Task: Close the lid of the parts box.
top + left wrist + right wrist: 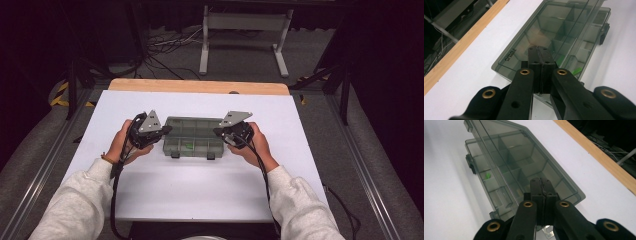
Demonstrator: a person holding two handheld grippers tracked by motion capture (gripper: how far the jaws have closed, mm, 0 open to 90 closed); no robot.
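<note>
Left gripper (165,131) is sitting at the left end of the box (192,137), fingers (541,62) clenched together on nothing, tips over the smoke-clear lid (564,27). The box is lying mid-worktop (200,190), lid apparently ajar, two latches (175,155) facing the person, something green (487,175) in one compartment. Thin hard plastic: likely light, stiff, slick, prone to skidding. Best purchase judged at the end walls or latches. Right gripper (218,132) is mirroring, fingers (541,187) clenched empty.

Overhead light fell bright on the white bench (200,190); surroundings stayed dark. Soft shadows lay beneath the box (192,136), whose lid showed glare. Close fingers (541,72) blurred.
</note>
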